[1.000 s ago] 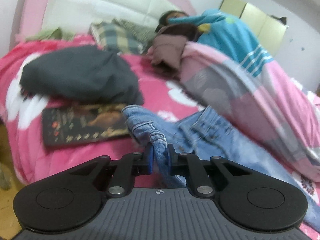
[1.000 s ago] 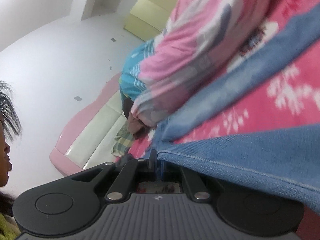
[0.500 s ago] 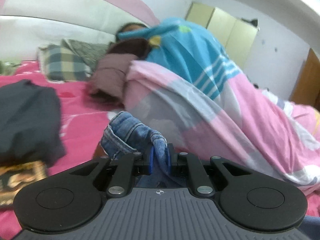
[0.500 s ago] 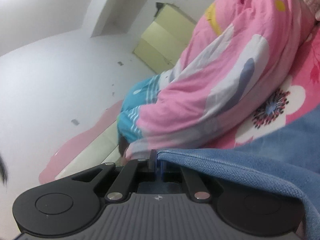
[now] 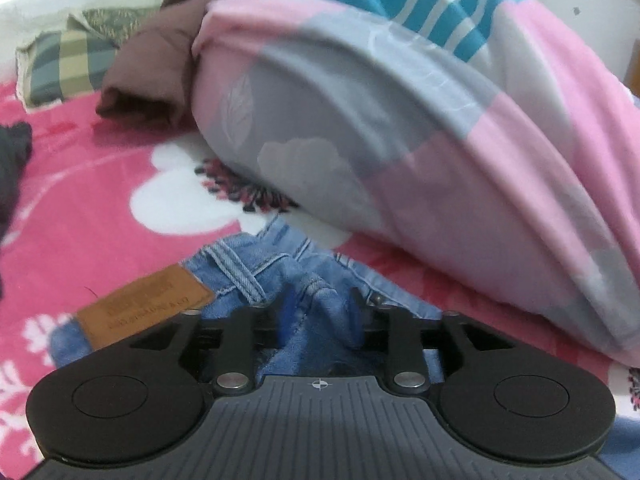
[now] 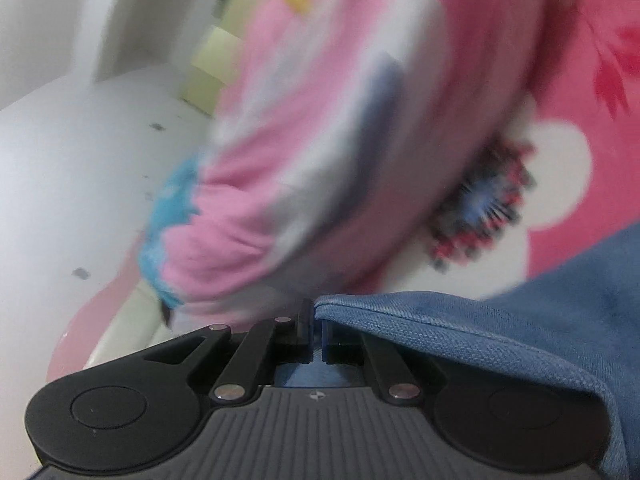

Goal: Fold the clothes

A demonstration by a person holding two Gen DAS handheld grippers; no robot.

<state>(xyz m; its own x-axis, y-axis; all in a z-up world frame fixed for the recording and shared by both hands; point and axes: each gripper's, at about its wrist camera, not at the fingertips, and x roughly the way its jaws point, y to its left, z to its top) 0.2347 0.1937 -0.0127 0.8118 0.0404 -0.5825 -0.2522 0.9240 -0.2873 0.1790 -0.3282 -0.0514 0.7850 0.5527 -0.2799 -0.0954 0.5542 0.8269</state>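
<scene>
Left wrist: left gripper [image 5: 318, 304] jaws have opened since half a second ago, dropping the jeans [image 5: 256, 272] waistband onto the bed [image 5: 100, 184]. Right gripper [image 6: 316, 330] jaws stay clenched on the hem. Fold looks laid; right release probably next.

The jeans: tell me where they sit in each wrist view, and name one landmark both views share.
Left wrist view: the jeans lie bottom centre on the pink bedspread, bunched between the open fingers of the left tool, brown patch showing.
Right wrist view: the jeans fill the lower right, their hem pinched in the right tool.
Shared landmark: the pink and grey quilt behind the jeans.
</scene>
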